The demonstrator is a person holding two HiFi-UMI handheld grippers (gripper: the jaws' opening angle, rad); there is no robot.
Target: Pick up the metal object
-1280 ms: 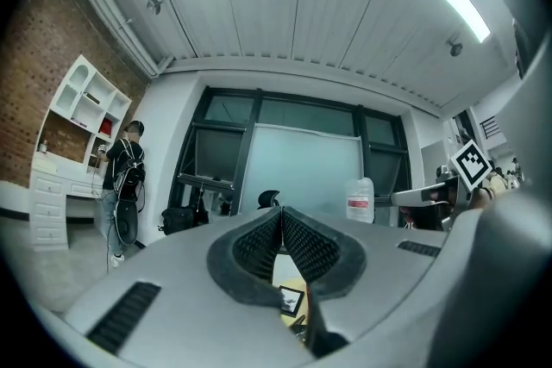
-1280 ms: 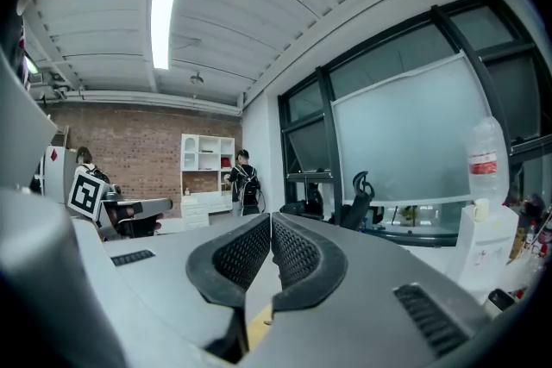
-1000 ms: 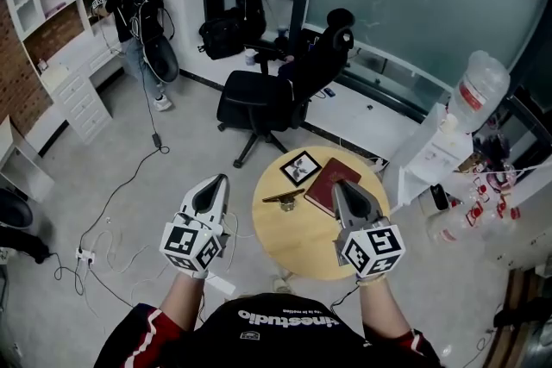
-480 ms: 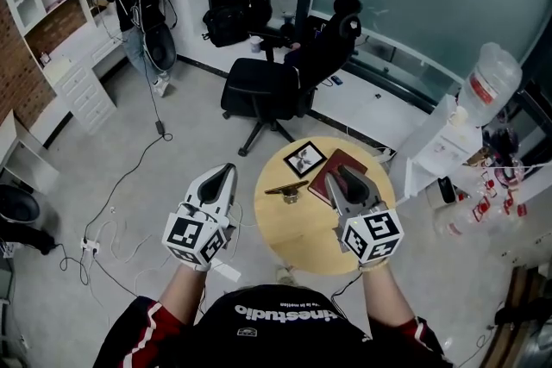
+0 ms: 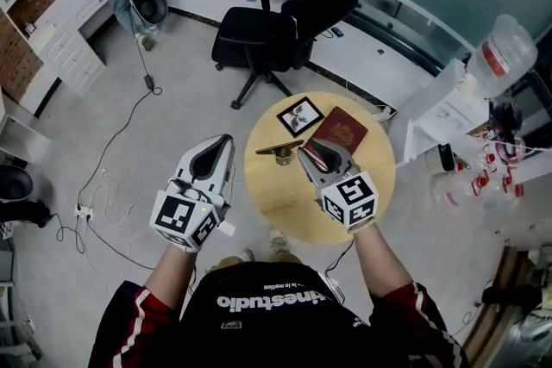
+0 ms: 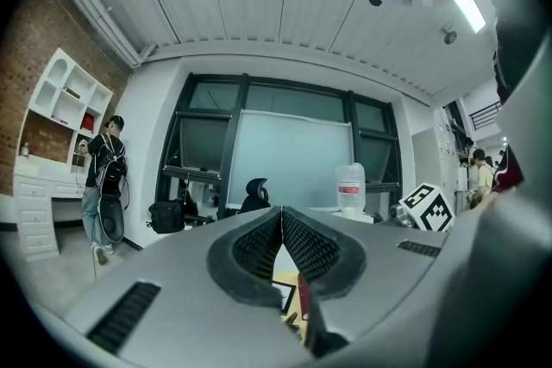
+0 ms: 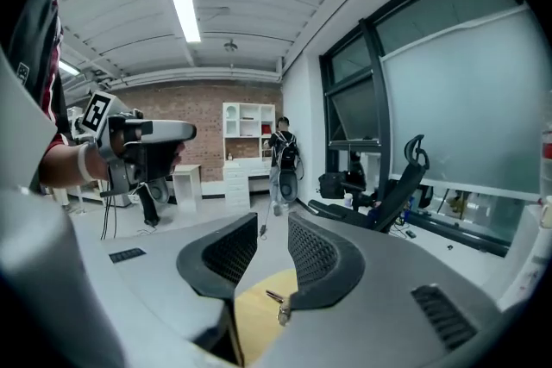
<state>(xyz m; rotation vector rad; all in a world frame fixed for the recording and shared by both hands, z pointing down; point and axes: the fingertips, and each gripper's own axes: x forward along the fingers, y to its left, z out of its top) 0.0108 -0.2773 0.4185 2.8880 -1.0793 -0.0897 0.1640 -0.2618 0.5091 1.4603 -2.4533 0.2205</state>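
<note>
Right gripper [image 5: 313, 152]: jaws just been opening, spread, nothing between | metal object [image 5: 278, 152] at its 9 o'clock on table [image 5: 285, 207] | left gripper [image 5: 224, 142]: jaws pressed together

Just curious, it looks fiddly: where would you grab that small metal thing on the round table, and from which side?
Probably its slim bar: the metal object is a thin rod lying crosswise on a small base. Come from its right end in the head view, where the right gripper is, jaws just opening, nothing between them.
</note>
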